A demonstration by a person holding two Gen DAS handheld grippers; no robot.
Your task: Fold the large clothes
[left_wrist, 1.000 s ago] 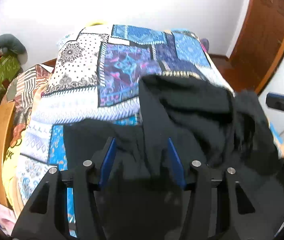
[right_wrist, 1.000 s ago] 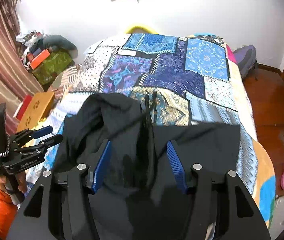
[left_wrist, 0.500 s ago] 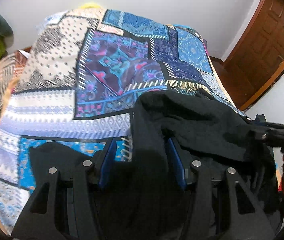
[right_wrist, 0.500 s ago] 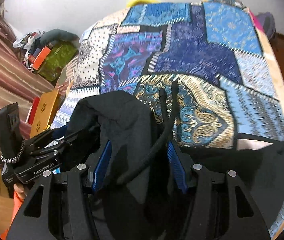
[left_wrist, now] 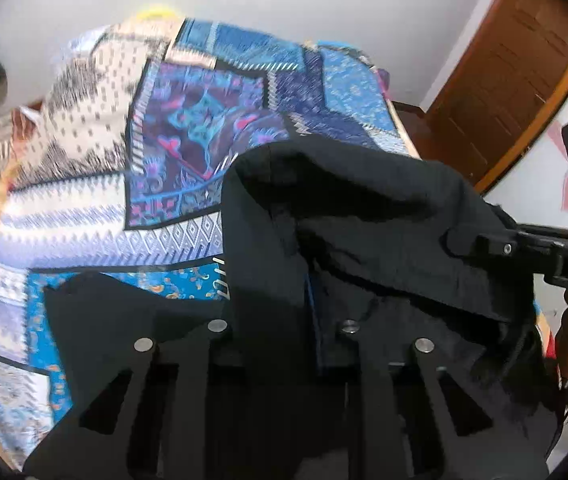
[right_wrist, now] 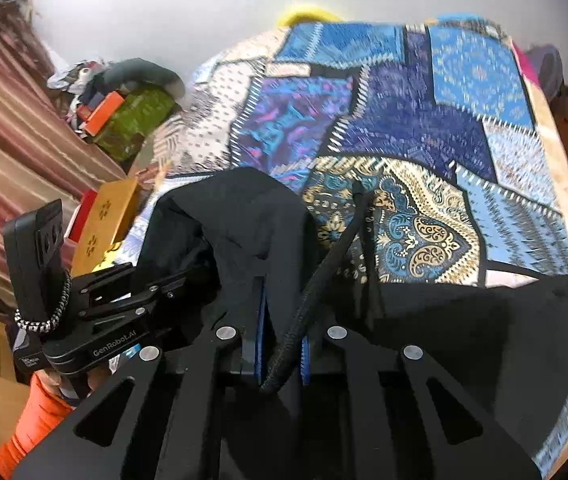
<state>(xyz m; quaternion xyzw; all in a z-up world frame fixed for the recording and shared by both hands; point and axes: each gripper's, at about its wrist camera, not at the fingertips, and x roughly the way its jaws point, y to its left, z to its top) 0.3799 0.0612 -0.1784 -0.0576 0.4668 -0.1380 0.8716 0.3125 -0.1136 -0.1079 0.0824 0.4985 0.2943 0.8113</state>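
Over the near edge of the bed (right_wrist: 464, 128), a black hooded garment (left_wrist: 364, 216) bunches between both tools. The left hand-held gripper (left_wrist: 279, 320) and right hand-held gripper (right_wrist: 279, 344) are each pinched tight on its cloth near the hood, likely to bring matching edges together for a fold. Its fabric looks soft, matte and limp; a braided drawcord (right_wrist: 324, 264) dangles over the glossy patchwork bedspread.

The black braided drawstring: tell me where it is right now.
In the right wrist view, the black braided drawstring runs up between the right tongs, which pinch the black hooded garment, and its tip lies on the blue patchwork bedspread.
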